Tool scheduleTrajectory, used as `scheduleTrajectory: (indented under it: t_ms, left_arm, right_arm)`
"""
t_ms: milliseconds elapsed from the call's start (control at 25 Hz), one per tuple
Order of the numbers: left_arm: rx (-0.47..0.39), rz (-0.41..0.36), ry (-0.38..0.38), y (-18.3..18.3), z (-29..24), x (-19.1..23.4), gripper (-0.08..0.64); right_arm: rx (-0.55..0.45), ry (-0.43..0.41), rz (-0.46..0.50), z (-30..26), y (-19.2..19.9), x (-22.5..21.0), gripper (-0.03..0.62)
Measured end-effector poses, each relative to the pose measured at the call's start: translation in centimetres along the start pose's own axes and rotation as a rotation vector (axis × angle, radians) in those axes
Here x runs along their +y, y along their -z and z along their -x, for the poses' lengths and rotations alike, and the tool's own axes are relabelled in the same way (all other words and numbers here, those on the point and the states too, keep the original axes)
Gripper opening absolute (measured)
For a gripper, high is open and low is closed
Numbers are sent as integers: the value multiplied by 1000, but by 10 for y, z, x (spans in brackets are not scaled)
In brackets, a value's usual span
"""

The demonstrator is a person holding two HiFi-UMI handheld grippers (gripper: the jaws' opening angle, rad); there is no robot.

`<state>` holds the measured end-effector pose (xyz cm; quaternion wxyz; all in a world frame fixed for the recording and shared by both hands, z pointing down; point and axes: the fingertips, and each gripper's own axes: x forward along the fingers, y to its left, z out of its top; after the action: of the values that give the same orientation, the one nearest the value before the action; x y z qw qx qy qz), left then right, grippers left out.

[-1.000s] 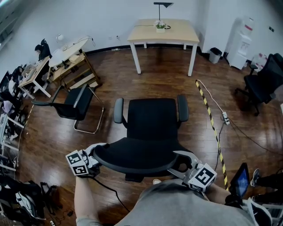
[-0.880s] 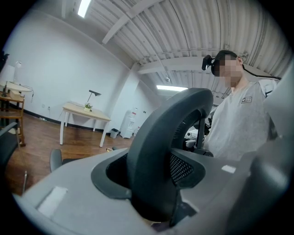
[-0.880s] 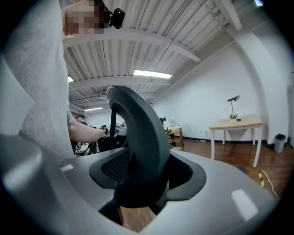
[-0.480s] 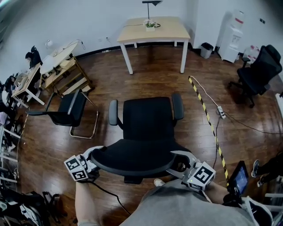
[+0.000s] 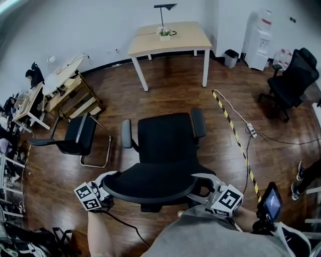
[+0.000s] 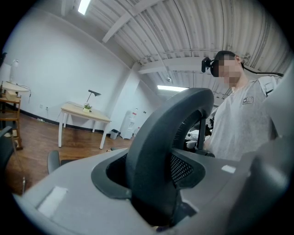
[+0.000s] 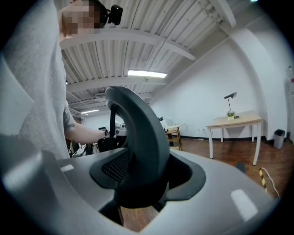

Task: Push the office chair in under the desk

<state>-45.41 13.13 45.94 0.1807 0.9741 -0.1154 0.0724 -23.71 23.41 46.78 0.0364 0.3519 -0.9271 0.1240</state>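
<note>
- Left gripper (image 5: pixel 106 179) is clamping the smooth, curved black backrest rim of the office chair (image 5: pixel 165 143).
- Right gripper (image 5: pixel 204 181) is gripping the rim's other end.
- Chair is standing well apart from the pale wooden desk (image 5: pixel 188 34).

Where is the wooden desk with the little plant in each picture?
Head view: desk at the top, in the middle.
Left gripper view: desk on the left, halfway down.
Right gripper view: desk at the far right, halfway down.
Shared landmark: the black lamp standing on it.
</note>
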Motion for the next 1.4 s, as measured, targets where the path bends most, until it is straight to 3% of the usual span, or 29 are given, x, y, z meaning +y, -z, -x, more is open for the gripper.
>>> scheduleTrajectory:
  t_ms: [520,1400]
  left_arm:
    - [-7,2,13,-37,-55,68,218]
    - [-24,-3,-11,-100,-181,164,213]
  right_arm:
    - [-4,5,-6,-27,-20,-82,243]
    - [27,-40,10,-41,-65,-263,241]
